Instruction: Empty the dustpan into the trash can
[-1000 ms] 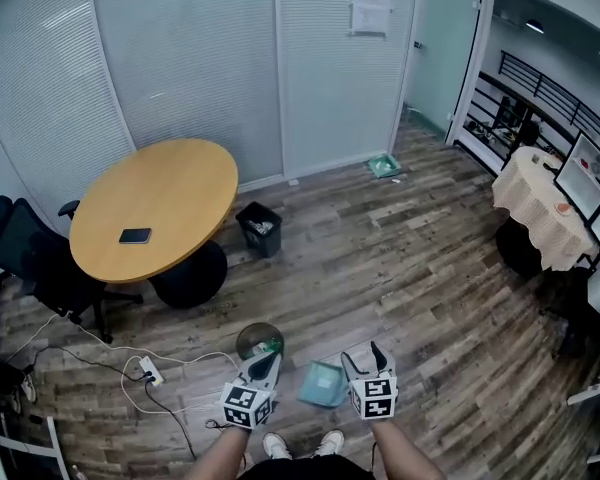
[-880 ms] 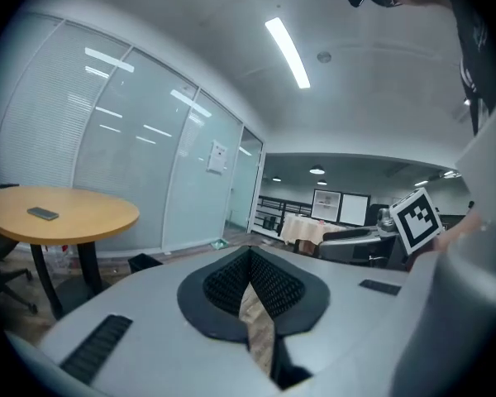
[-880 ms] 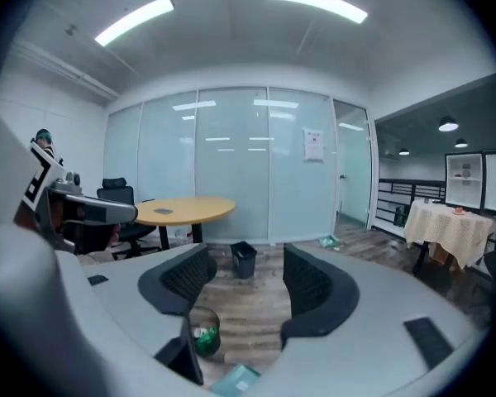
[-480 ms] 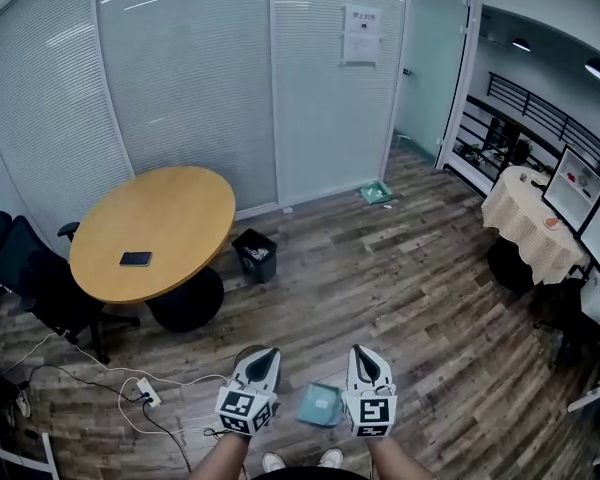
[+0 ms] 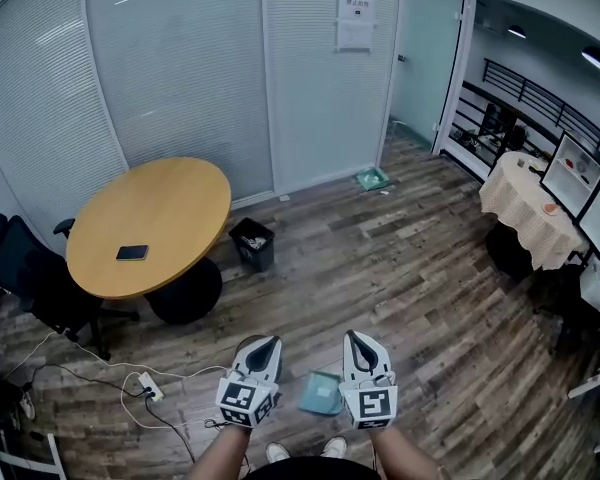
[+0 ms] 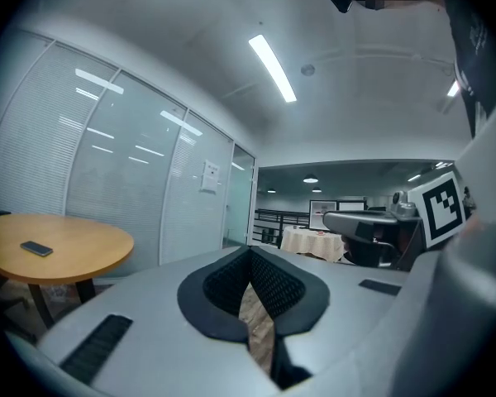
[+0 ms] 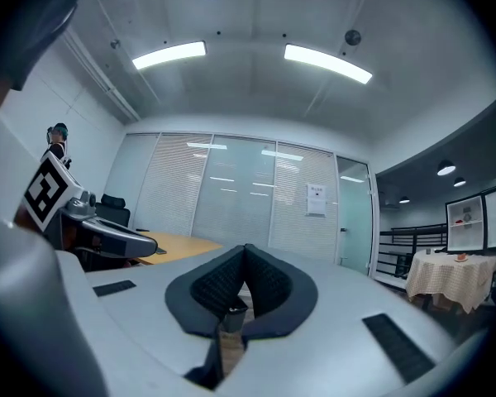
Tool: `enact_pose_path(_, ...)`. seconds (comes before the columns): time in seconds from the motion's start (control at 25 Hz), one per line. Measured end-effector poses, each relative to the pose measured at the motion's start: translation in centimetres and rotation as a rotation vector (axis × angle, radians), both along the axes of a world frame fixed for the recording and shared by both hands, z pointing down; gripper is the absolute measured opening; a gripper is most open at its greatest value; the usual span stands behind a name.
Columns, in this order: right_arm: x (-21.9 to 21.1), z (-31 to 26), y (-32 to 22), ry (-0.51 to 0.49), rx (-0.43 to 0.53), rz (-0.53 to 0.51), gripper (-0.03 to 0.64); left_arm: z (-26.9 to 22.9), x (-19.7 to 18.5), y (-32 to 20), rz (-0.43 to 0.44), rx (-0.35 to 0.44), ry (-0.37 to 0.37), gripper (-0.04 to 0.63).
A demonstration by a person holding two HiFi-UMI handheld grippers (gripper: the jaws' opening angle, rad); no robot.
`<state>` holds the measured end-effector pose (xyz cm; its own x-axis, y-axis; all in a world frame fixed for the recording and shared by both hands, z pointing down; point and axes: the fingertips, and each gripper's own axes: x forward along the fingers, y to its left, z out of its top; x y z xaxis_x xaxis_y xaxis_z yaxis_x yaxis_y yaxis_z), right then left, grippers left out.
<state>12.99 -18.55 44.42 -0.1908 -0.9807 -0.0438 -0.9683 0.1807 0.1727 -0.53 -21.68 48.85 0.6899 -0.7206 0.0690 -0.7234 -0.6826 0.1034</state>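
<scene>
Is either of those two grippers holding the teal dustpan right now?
No, the teal dustpan lies on the wood floor between the left gripper and the right gripper, touching neither.

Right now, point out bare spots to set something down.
Free: the wood-plank floor between the black square trash bin and the cream-clothed table; the round wooden tabletop around the dark phone. Crowded: around the white power strip and the black chair.

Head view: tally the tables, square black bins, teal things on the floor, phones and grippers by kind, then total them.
Tables: 2 (round wooden table, cloth-covered table)
Square black bin: 1
Teal things on the floor: 2 (dustpan, teal thing by the door)
Phone: 1
Grippers: 2 (left gripper, right gripper)
Total: 8
</scene>
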Motion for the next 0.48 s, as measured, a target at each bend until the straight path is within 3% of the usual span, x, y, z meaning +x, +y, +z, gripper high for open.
enact_pose_path(0.48,-0.60,-1.02,-0.82,0.007,0.032,-0.013,0.023,-0.60,0.25,-0.74,0.001,0.013,0.000,0.011)
